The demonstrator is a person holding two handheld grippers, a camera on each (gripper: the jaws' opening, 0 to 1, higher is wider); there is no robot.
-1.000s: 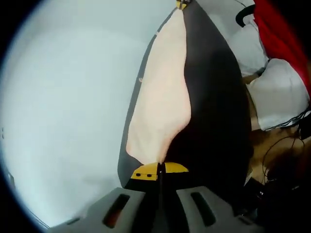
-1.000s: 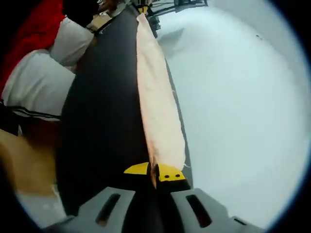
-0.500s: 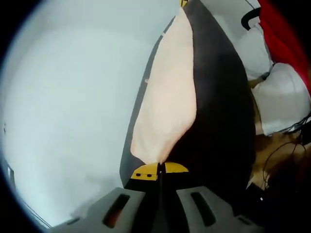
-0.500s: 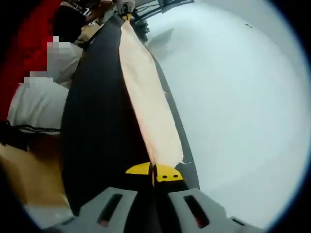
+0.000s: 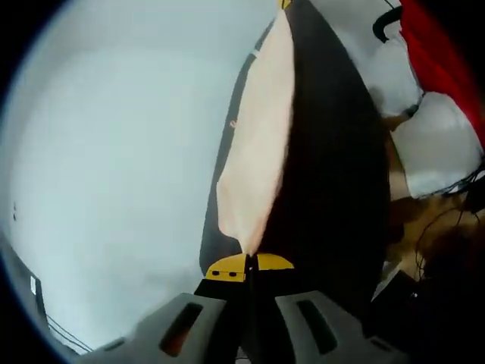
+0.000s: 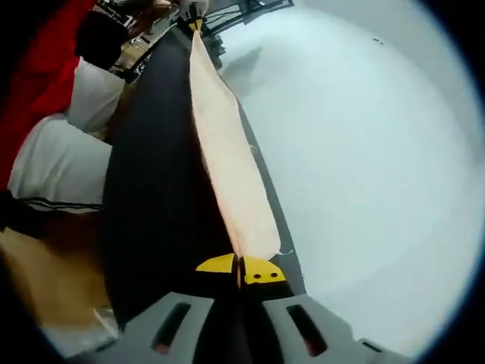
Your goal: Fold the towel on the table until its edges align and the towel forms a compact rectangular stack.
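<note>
**Basically, we've got the towel pinched at both ends and stretched over the table**

So in the left gripper view, our left gripper (image 5: pixel 248 263) sits at the bottom centre of the frame with its yellow-tipped jaws pressed together, and a corner of the pale peach towel (image 5: pixel 259 144) is caught right between them. From there the towel runs up the middle of the frame as a long, narrow strip, widest around the centre and tapering toward the top edge, where we can just make out a bit of yellow that looks like the other gripper's tip. Behind the towel is the black table (image 5: pixel 333 167), taking up the right-centre of the frame. A big white surface fills the left half. At the upper right there's red cloth (image 5: pixel 439 53) and some white fabric (image 5: pixel 436 144) below it.

Over in the right gripper view it's the mirror picture: our right gripper (image 6: pixel 240 268) at bottom centre, jaws closed with no gap we can see, clamping the towel (image 6: pixel 227 159) corner. The strip climbs toward the upper left of the frame, reaching the left gripper (image 6: pixel 197 21) at the far end. The table (image 6: pixel 155 197) lies left of it.
</note>
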